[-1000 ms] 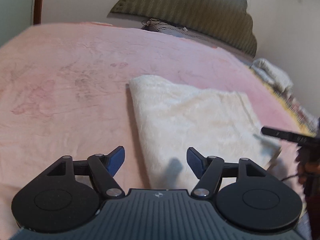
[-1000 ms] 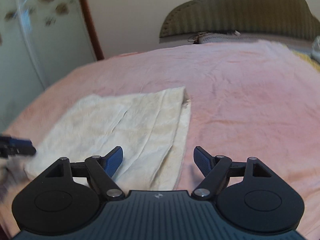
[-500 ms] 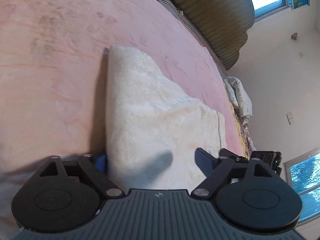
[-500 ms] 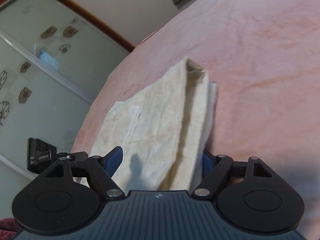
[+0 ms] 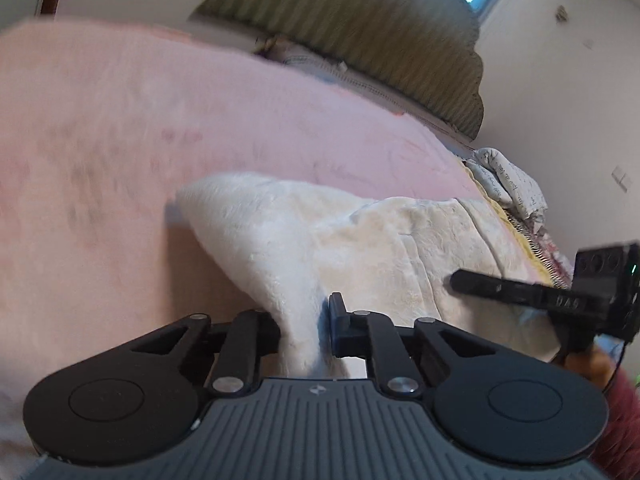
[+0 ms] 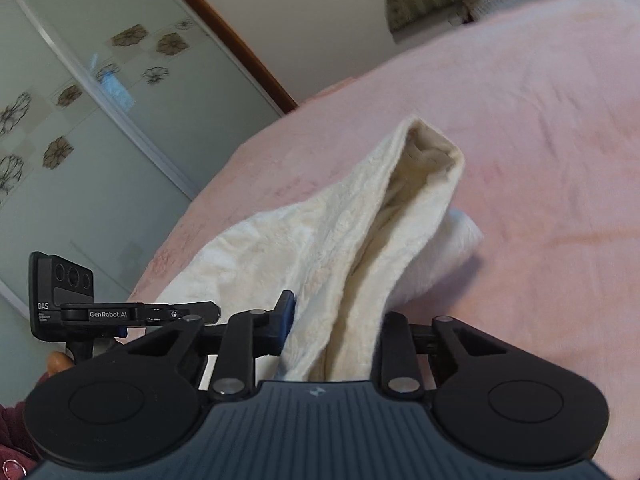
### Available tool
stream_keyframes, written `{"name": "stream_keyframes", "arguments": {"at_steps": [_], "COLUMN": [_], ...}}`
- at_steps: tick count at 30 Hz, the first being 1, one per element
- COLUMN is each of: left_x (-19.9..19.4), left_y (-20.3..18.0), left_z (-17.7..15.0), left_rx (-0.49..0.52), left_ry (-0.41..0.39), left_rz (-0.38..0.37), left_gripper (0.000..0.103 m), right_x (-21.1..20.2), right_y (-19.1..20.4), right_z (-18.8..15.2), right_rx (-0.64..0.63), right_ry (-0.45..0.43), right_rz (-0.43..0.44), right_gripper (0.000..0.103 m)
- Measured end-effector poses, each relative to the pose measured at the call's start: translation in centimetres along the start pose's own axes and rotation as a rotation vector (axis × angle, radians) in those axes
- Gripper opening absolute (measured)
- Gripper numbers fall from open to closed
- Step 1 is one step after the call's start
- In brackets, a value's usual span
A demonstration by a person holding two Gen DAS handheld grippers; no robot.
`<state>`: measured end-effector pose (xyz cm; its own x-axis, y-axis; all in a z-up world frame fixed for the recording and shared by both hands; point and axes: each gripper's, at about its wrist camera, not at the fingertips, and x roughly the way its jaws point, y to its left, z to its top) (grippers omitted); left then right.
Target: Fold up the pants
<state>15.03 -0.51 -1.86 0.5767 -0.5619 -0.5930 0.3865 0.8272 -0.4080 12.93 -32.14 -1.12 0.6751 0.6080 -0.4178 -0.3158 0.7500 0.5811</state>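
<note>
Left gripper (image 5: 306, 322): jaws closed on a pinched ridge of the cream fleece pants (image 5: 360, 240), fabric bunched between the two fingers. Right gripper (image 6: 334, 330): jaws likewise clamped on a gathered fold of the same pants (image 6: 340, 240).

The near end of the garment is raised off the pink bedspread (image 5: 120, 152) at both grip points. The far end rests on the bedspread toward the middle of the bed, its open hem (image 6: 432, 152) gaping in the right wrist view.

Both grippers are near each other along the near edge of the pants; each shows in the other's view (image 5: 560, 300) (image 6: 120, 314).

Olive striped headboard (image 5: 360, 40) at the far edge of the bed. Frosted floral sliding doors (image 6: 80, 120) to the left. The left wrist view is motion-blurred.
</note>
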Motion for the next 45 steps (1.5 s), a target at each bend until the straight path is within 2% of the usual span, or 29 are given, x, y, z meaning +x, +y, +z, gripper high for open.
{"name": "stream_keyframes", "arguments": {"at_steps": [4, 9, 13, 15, 19, 20, 21, 22, 23, 25, 27, 29, 34, 41, 45], "left_x": [-1.6, 0.1, 3.0, 5.0, 9.2, 9.6, 9.5, 9.3, 9.0, 8.2, 7.8, 7.3, 7.5, 7.7, 7.9], "left_y": [0.8, 4.1, 6.5, 8.0, 10.9, 11.4, 11.7, 11.7, 11.7, 11.6, 11.7, 11.4, 10.8, 9.5, 9.7], "left_z": [3.4, 10.0, 13.7, 14.6, 14.2, 13.7, 13.5, 13.5, 13.6, 13.7, 13.9, 13.5, 12.0, 11.2, 11.1], "left_rx": [0.052, 0.053, 0.048, 0.032, -0.042, -0.053, -0.062, -0.067, -0.069, -0.066, -0.031, -0.006, -0.018, 0.019, 0.013], "left_ry": [-0.093, -0.115, -0.137, -0.111, 0.016, 0.023, 0.008, 0.001, 0.004, 0.009, -0.003, -0.001, 0.007, -0.004, -0.005], "left_rz": [0.063, 0.136, 0.206, 0.236, 0.302, 0.313, 0.308, 0.301, 0.299, 0.320, 0.354, 0.383, 0.419, 0.469, 0.482], "left_gripper": [0.015, 0.019, 0.022, 0.022, 0.025, 0.028, 0.030, 0.036, 0.044, 0.051, 0.054, 0.061, 0.067, 0.075, 0.080], "right_x": [1.5, 6.6, 11.5, 13.8, 18.4, 19.4, 19.9, 20.0, 19.6, 18.5, 17.1, 15.9, 15.2, 15.3, 15.2], "right_y": [2.5, 3.4, 1.7, 0.3, -2.1, -2.5, -2.9, -3.5, -4.1, -5.2, -5.6, -5.2, -4.8, -4.5, -3.2], "right_z": [3.2, 9.1, 12.9, 13.8, 13.8, 13.4, 13.0, 12.6, 12.2, 11.7, 11.1, 10.6, 9.3, 9.1, 8.7], "right_rx": [-0.129, -0.215, -0.200, -0.177, -0.139, -0.134, -0.128, -0.107, -0.070, -0.005, 0.009, -0.022, -0.012, 0.046, -0.046], "right_ry": [-0.016, -0.062, -0.089, -0.088, -0.008, 0.027, 0.040, 0.040, 0.036, 0.034, 0.036, 0.048, 0.105, 0.067, 0.041], "right_rz": [0.013, 0.044, 0.040, 0.027, -0.032, -0.063, -0.103, -0.123, -0.113, -0.090, -0.100, -0.102, -0.081, -0.106, -0.139], "right_gripper": [0.025, 0.025, 0.025, 0.025, 0.025, 0.028, 0.036, 0.041, 0.045, 0.046, 0.051, 0.051, 0.051, 0.052, 0.052]}}
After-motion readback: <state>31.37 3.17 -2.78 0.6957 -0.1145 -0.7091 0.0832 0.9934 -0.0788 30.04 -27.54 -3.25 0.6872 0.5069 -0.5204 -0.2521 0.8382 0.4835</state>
